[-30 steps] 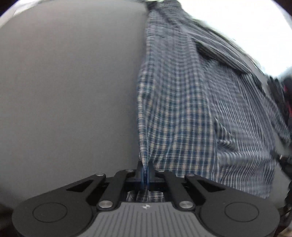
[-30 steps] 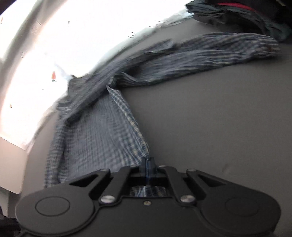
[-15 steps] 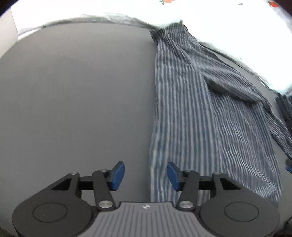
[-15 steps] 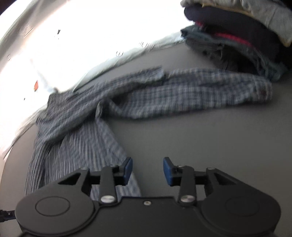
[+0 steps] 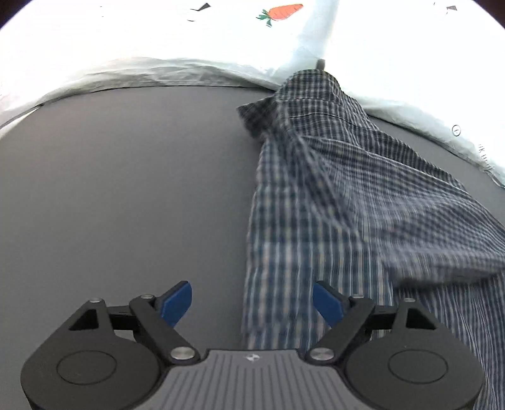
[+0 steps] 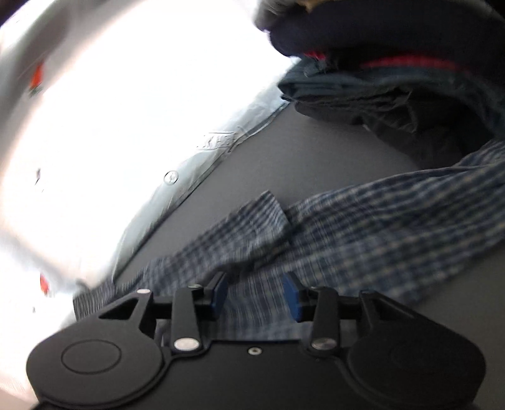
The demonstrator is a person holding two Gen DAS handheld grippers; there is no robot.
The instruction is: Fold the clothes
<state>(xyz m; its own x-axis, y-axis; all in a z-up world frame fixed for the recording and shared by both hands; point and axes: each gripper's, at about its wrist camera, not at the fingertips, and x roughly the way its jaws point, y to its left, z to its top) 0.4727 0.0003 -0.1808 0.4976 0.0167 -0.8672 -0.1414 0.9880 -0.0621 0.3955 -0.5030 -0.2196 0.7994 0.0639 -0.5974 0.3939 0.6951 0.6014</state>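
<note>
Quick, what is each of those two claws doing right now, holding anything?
Left gripper: open, just widened, holding nothing; plaid shirt lies below.
Right gripper: open, holding nothing.

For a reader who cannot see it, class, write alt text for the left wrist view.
A blue plaid shirt lies spread on a grey table, its edge between the open left tongs, which grip nothing. White sheeting with a carrot print borders the table's far edge.

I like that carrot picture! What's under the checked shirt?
The checked shirt lies on a plain grey table. Its far end reaches the white carrot-print sheet. Anything beneath the cloth is hidden.
</note>
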